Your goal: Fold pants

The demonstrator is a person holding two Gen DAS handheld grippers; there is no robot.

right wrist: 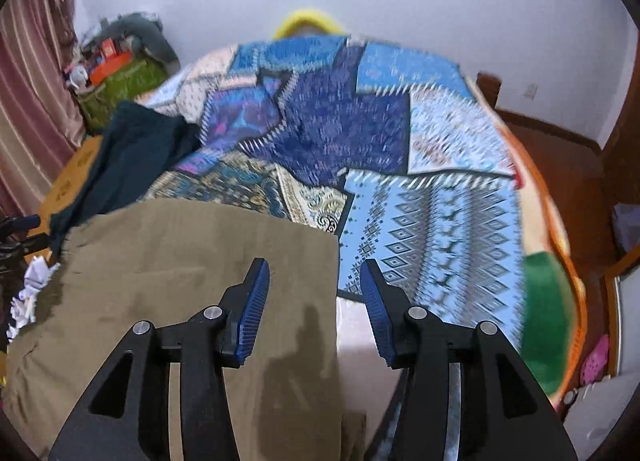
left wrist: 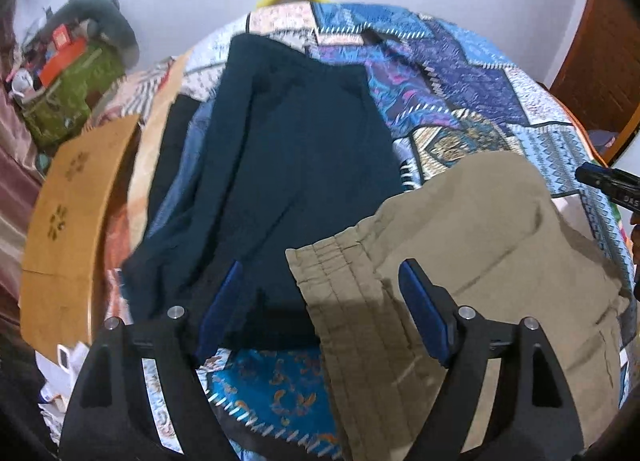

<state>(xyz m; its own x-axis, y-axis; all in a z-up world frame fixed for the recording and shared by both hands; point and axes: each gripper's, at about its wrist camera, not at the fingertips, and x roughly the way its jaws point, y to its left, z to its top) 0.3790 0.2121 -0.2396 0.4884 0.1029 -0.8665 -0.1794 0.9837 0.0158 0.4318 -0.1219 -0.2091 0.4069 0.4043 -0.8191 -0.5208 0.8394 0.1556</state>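
Note:
Khaki pants (left wrist: 492, 261) lie on the patchwork bedspread, their elastic waistband (left wrist: 332, 269) near my left gripper (left wrist: 324, 273). That gripper is open and hovers above the waistband, holding nothing. In the right wrist view the khaki pants (right wrist: 192, 261) fill the lower left. My right gripper (right wrist: 316, 273) is open above their right edge, empty. Dark teal pants (left wrist: 288, 149) lie flat beyond the khaki pair; they also show in the right wrist view (right wrist: 132, 149). The right gripper shows at the left wrist view's right edge (left wrist: 608, 181).
The bed is covered by a blue patchwork bedspread (right wrist: 432, 221). A wooden board (left wrist: 68, 229) stands at the bed's left side. Cluttered green storage (left wrist: 72, 101) sits in the far left corner. A yellow object (right wrist: 310, 21) lies at the bed's far end. Wooden furniture (right wrist: 560, 149) stands right.

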